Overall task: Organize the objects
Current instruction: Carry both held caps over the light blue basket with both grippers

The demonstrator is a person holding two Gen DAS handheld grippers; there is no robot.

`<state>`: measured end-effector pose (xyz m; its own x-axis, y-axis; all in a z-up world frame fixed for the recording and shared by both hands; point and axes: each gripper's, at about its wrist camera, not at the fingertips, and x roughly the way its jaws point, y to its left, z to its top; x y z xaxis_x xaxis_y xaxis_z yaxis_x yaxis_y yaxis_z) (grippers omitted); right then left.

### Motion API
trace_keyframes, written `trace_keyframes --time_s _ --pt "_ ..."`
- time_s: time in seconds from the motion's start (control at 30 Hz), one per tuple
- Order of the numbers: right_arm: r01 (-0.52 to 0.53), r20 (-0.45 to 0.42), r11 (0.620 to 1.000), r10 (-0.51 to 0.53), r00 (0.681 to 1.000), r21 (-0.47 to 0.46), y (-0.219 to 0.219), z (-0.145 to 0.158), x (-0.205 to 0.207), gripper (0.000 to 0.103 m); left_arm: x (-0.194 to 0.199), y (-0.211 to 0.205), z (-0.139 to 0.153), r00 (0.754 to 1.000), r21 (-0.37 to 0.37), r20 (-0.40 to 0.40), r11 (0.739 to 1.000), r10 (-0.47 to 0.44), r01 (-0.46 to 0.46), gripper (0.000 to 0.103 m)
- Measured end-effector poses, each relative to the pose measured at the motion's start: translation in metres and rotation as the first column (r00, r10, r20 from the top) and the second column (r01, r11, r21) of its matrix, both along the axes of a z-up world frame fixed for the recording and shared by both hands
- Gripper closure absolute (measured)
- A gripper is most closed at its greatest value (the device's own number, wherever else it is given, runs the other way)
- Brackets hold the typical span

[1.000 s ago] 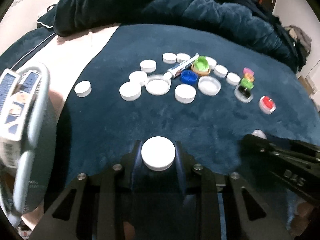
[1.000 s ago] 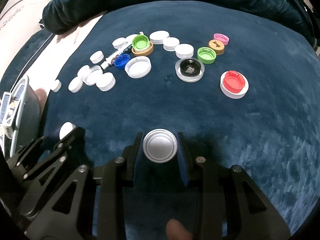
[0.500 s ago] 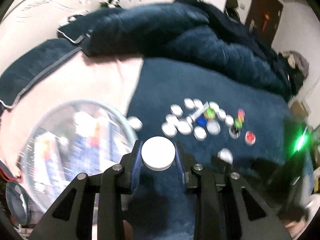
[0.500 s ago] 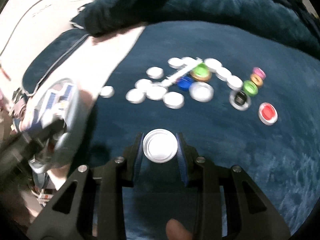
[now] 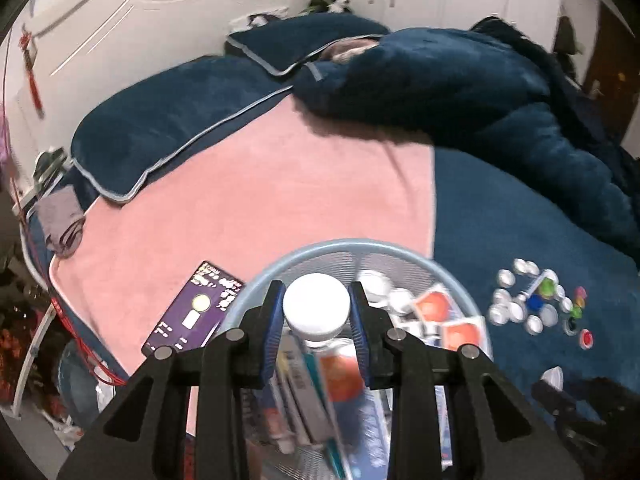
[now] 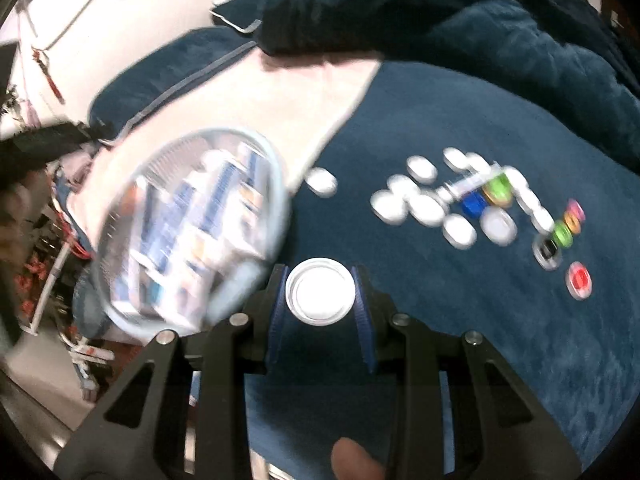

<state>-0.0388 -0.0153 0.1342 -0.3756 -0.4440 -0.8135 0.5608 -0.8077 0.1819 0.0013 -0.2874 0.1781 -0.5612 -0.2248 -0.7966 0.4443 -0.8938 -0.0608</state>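
My left gripper (image 5: 317,307) is shut on a white bottle cap (image 5: 317,304) and hangs over a round light-blue mesh basket (image 5: 352,245) holding boxes, tubes and a few white caps. My right gripper (image 6: 320,297) is shut on a white cap turned open side up (image 6: 320,297), above the dark blue blanket just right of the basket (image 6: 276,168). A cluster of white and coloured caps (image 6: 472,200) with a small syringe (image 6: 466,184) lies on the blanket at the right; the same cluster of caps (image 5: 536,300) shows small in the left wrist view.
A pink sheet (image 5: 260,208) covers the bed left of the blue blanket (image 5: 540,232). A purple card (image 5: 196,312) lies beside the basket. Dark blue pillows (image 5: 172,124) and a heaped duvet (image 5: 460,84) fill the back. The bed's left edge drops to floor clutter (image 5: 24,344).
Both grippers have risen and swung left from the cap cluster toward the basket, each still gripping its cap. The left one now hangs over the basket.
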Motion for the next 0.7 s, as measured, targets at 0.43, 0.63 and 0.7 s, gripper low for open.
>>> trace_keyframes --time_s 0.43,0.63,0.7 --pt "0.003 0.190 0.990 0.024 0.982 -0.141 -0.120 0.010 -0.063 0.070 -0.004 -0.035 -0.038 0.994 0.195 0.050 0.976 0.093 -0.101 0.071" --pt "0.045 0.256 0.989 -0.007 0.967 -0.143 -0.130 0.003 -0.073 0.070 -0.006 -0.041 -0.038 0.992 0.191 0.048 0.974 0.114 -0.121 0.071" --pt "0.046 0.276 0.987 -0.002 0.961 -0.155 -0.132 0.003 -0.073 0.069 -0.004 -0.044 -0.036 0.991 0.189 0.043 0.973 0.125 -0.131 0.071"
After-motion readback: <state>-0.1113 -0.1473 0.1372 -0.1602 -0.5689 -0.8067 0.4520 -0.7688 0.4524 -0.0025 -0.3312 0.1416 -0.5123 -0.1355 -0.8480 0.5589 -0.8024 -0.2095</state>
